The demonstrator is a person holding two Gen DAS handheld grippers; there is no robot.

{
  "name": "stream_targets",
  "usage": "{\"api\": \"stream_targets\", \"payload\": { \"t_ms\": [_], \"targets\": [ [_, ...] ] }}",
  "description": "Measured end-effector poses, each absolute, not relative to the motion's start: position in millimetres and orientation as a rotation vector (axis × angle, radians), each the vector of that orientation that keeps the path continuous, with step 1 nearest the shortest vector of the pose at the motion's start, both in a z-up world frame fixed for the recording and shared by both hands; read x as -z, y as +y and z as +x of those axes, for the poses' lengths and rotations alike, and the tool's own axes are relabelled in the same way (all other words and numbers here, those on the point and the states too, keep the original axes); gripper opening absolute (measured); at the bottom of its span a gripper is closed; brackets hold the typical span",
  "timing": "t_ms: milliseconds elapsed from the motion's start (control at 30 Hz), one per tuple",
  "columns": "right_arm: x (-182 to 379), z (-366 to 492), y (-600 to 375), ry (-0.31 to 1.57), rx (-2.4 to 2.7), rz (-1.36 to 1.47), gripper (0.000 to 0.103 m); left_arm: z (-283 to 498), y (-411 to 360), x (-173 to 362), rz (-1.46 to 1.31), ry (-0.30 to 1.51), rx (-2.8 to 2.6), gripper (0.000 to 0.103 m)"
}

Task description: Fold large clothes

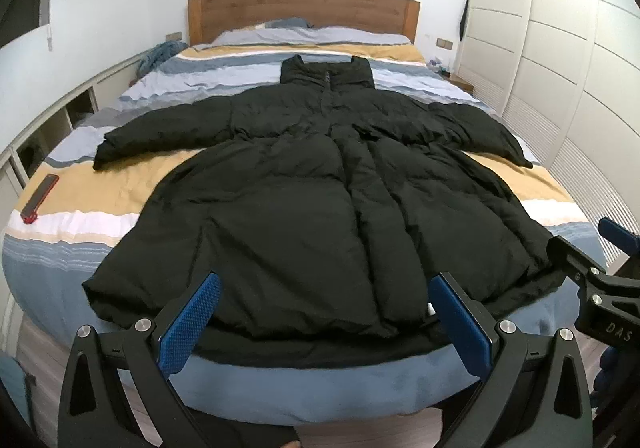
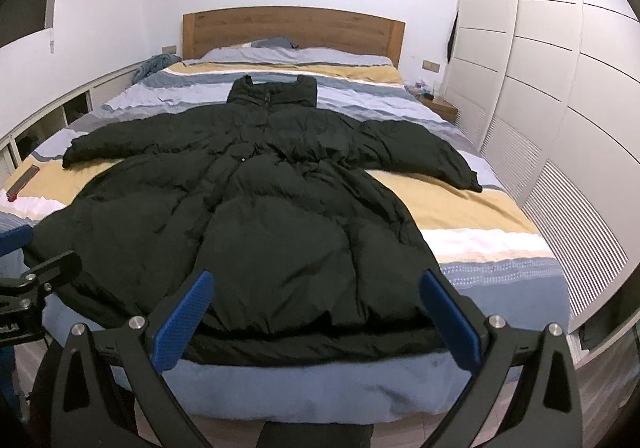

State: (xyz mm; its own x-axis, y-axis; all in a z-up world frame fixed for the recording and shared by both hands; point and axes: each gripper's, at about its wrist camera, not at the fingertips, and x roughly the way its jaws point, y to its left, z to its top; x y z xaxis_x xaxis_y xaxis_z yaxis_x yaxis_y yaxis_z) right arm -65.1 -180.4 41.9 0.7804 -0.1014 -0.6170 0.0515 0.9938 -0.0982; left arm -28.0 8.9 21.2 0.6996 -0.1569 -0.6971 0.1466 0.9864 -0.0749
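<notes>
A long black puffer coat [image 1: 304, 188] lies flat and face up on the striped bed, collar toward the headboard, both sleeves spread out; it also shows in the right wrist view [image 2: 272, 216]. My left gripper [image 1: 324, 288] is open and empty, just above the coat's hem at the foot of the bed. My right gripper [image 2: 316, 284] is open and empty, over the hem further right. The right gripper also shows in the left wrist view [image 1: 592, 272], and the left gripper in the right wrist view [image 2: 36, 280].
The bed [image 1: 520, 184] has a wooden headboard [image 1: 304, 10] and pillows. A red and black phone-like object [image 1: 40, 198] lies on the left side of the bed. White wardrobe doors [image 2: 560, 96] stand to the right, low shelving [image 1: 60, 120] to the left.
</notes>
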Motion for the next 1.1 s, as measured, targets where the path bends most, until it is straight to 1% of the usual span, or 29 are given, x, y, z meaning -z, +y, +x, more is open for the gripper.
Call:
{"api": "stream_targets", "payload": {
  "t_ms": [200, 433, 667, 900, 1100],
  "targets": [
    [-47.8, -54.5, -187.0, 0.674, 0.049, -0.076, 0.103, -15.4, -10.9, -19.5, 0.025, 0.826, 0.224, 0.103],
    [-66.0, -31.9, -204.1, 0.647, 0.025, -0.020, 0.103, 8.1, -35.0, -38.6, 0.109, 0.792, 0.224, 0.103],
    [-86.6, -7.2, -227.8, 0.623, 0.019, 0.041, 0.103, 54.4, -34.4, -87.2, 0.136, 0.708, 0.201, 0.103],
    [-119.5, 28.8, -262.9, 0.565, 0.037, 0.091, 0.103, 109.1, -28.2, -150.4, 0.101, 0.594, 0.188, 0.103],
    [-128.9, 72.2, -304.8, 0.550, 0.071, 0.137, 0.103, 148.2, -15.9, -178.6, 0.081, 0.539, 0.158, 0.103]
  ]
}}
